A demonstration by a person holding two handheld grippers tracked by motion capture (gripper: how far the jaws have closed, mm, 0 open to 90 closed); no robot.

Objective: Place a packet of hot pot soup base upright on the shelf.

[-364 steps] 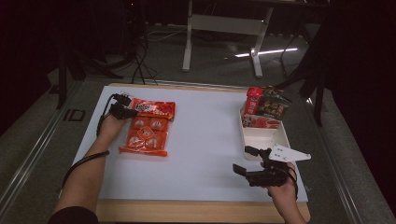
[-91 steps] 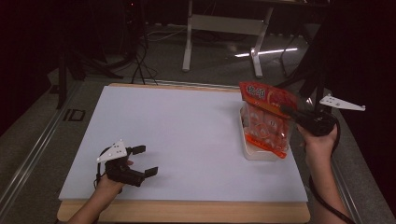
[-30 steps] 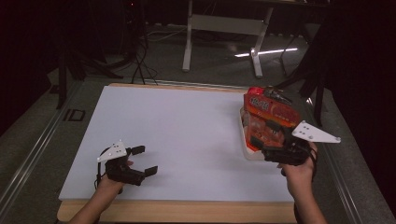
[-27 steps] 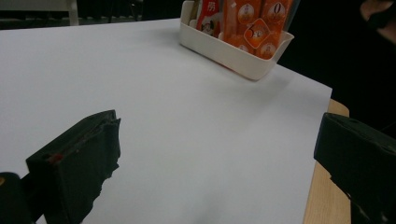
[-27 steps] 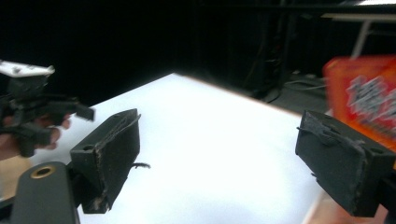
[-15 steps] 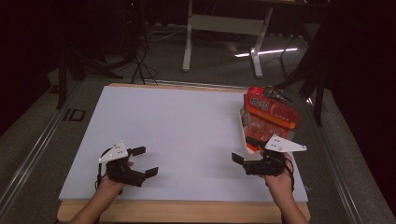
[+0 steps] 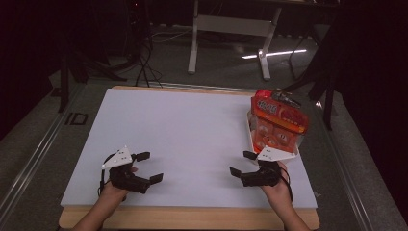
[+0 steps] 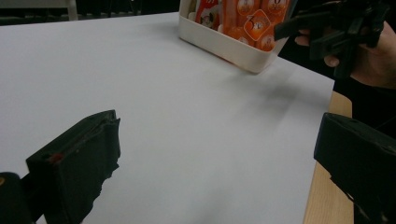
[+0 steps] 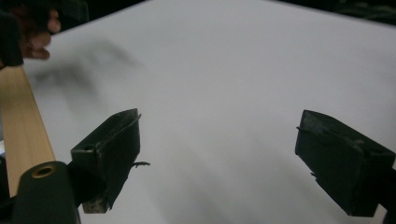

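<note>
Both grippers empty over the white table (image 7: 192, 130) — snack bag (image 7: 279, 118) in the bin.

The left gripper (image 7: 150, 167) hovers near the front left edge, jaws wide apart with nothing between them; the right gripper (image 7: 243, 163) sits near the front right, jaws just as wide and empty. The orange bag stands tilted in the cream bin (image 8: 224, 44) at the table's right side, just beyond the right gripper — not touching it. In the left gripper view the bin and the other hand (image 8: 369, 56) show ahead.
</note>
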